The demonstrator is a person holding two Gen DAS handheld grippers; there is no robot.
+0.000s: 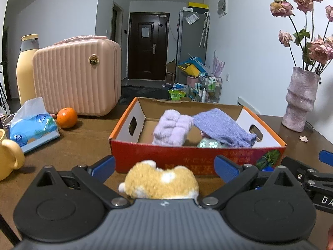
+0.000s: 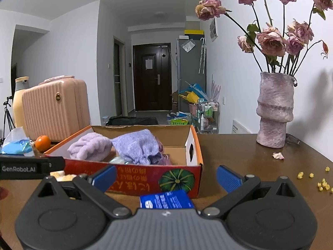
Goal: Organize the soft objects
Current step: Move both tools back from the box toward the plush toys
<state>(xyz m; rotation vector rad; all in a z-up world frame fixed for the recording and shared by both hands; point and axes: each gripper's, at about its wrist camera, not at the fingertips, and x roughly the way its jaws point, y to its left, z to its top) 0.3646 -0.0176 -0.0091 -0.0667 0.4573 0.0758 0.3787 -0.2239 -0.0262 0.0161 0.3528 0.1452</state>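
Jaws of both grippers stand wide and grip nothing. The left gripper (image 1: 164,167) hovers over a tan plush toy (image 1: 161,182) lying on the desk (image 1: 79,145) just before the cardboard box (image 1: 187,156), which holds a fluffy lilac cloth (image 1: 172,128) and a purple knit (image 1: 222,128). The right gripper (image 2: 166,177) hangs above a blue packet (image 2: 166,200).

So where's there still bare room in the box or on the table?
Bare floor in the box left of the fluffy towel; its right half is crowded. Open tabletop between the box and vase, apart from crumbs.
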